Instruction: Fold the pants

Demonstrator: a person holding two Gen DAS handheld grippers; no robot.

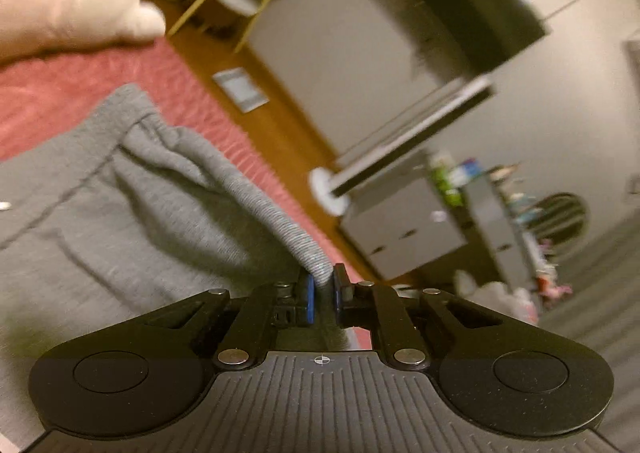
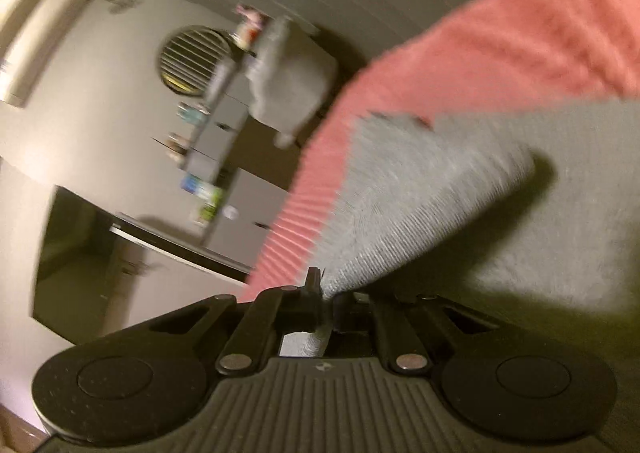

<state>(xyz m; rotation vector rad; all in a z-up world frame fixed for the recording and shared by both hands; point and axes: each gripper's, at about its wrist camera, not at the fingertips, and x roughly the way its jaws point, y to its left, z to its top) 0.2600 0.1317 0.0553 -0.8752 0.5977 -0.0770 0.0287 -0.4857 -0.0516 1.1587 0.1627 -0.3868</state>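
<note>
Grey pants, one pair, on a pink blanket; left gripper and right gripper each clamp ribbed fabric.

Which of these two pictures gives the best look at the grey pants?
The left wrist view. There the grey pants lie fairly sharp across the pink blanket, seams and folds visible, an edge pinched in the left gripper. The right wrist view shows only a blurred stretch running up from the right gripper.
</note>
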